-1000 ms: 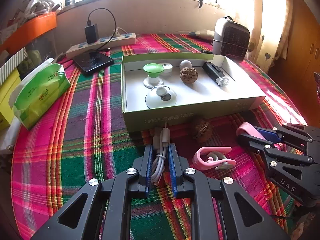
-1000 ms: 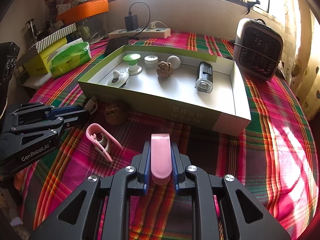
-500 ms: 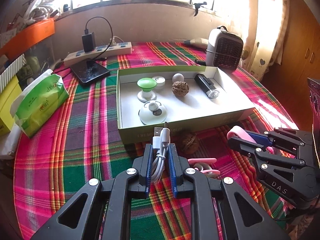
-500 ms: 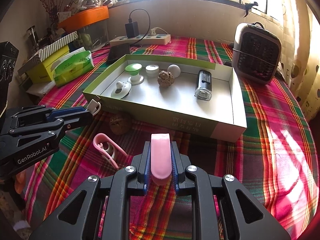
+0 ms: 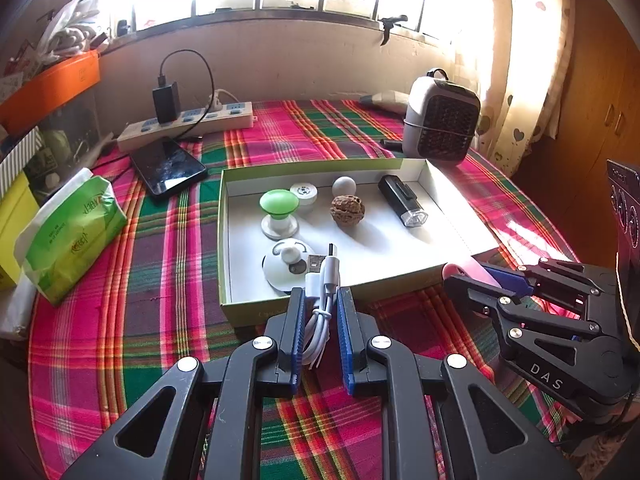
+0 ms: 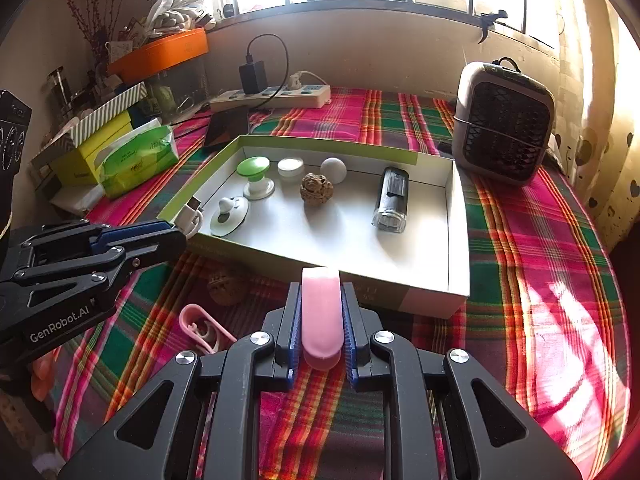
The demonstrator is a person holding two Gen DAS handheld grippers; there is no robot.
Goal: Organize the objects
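L tool (image 5: 318,312) is clamped on a coiled white USB cable (image 5: 322,292), held at the near wall of the open box (image 5: 448,184). R tool (image 6: 320,328) is pinched on a pink clip (image 6: 321,312), held above the plaid-covered worktop (image 6: 520,240) nr the box front. A walnut (image 6: 226,284) & 2nd pink clip (image 6: 202,328) are seen on the cloth.

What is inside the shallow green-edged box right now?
Inside the box: green-capped knob, white domed knob, white round cap, white ball, walnut, black flashlight. Nothing appears hidden.
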